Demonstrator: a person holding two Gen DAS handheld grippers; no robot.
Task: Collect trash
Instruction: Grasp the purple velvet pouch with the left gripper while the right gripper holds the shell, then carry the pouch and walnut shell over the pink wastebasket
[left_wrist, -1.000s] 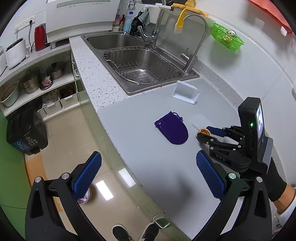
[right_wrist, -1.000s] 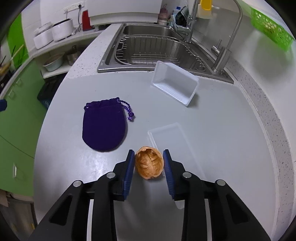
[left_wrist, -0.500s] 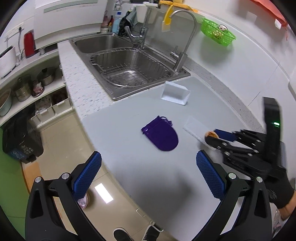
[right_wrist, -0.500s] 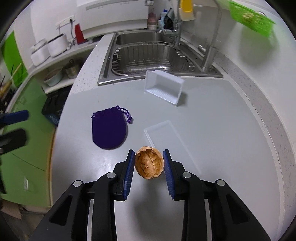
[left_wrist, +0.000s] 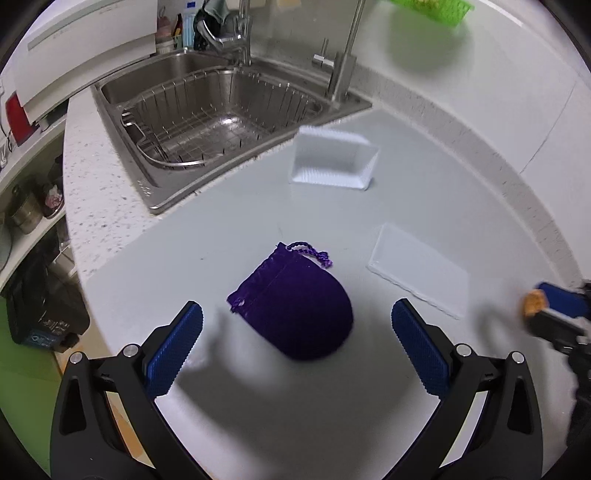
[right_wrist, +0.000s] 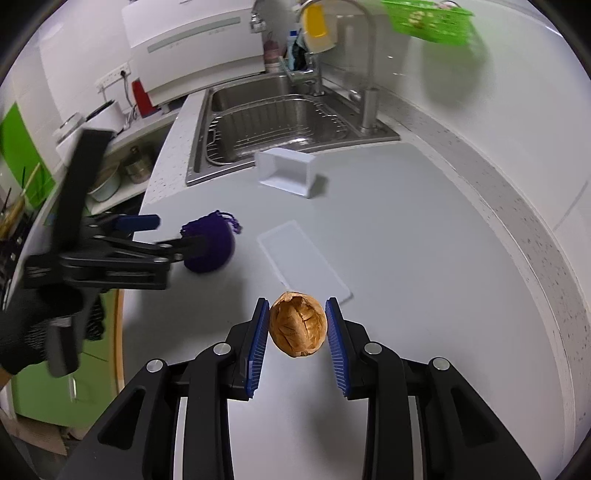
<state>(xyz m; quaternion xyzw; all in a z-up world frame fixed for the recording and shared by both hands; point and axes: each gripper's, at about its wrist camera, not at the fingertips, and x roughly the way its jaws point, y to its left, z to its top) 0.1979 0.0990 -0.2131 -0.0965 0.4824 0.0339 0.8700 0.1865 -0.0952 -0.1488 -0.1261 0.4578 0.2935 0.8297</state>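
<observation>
We have the walnut shell (right_wrist: 297, 324) pinched between the two blue pads of the right gripper (right_wrist: 297, 334), lifted clear of the grey counter (right_wrist: 406, 240), its shadow lying below it at about 6 o'clock in the right wrist view. The jaws stand narrow, only as wide as the shell, and both pads touch it at 9 and 3 o'clock. The left gripper (left_wrist: 295, 343) is spread wide and holds nothing; its fingers straddle the purple drawstring pouch (left_wrist: 299, 306) without touching it, the mouth and cord of the pouch at roughly 11 to 12 o'clock from the pads.

The step in hand, as we judge it, is getting the shell into the pouch. To do it well we should take the left pads to the gathered rim near the cord rather than the fat rounded end at 5 o'clock, so the mouth can be lifted and opened. We keep the right grip steady, since the shell is round and brittle and could roll out or crack. We bring it over the mouth from 3 o'clock, passing above the flat clear lid (left_wrist: 421, 275). The white tray (left_wrist: 332, 162) tipped on its side at 12 o'clock, near the sink (left_wrist: 221, 110), looks like trash to collect afterwards
</observation>
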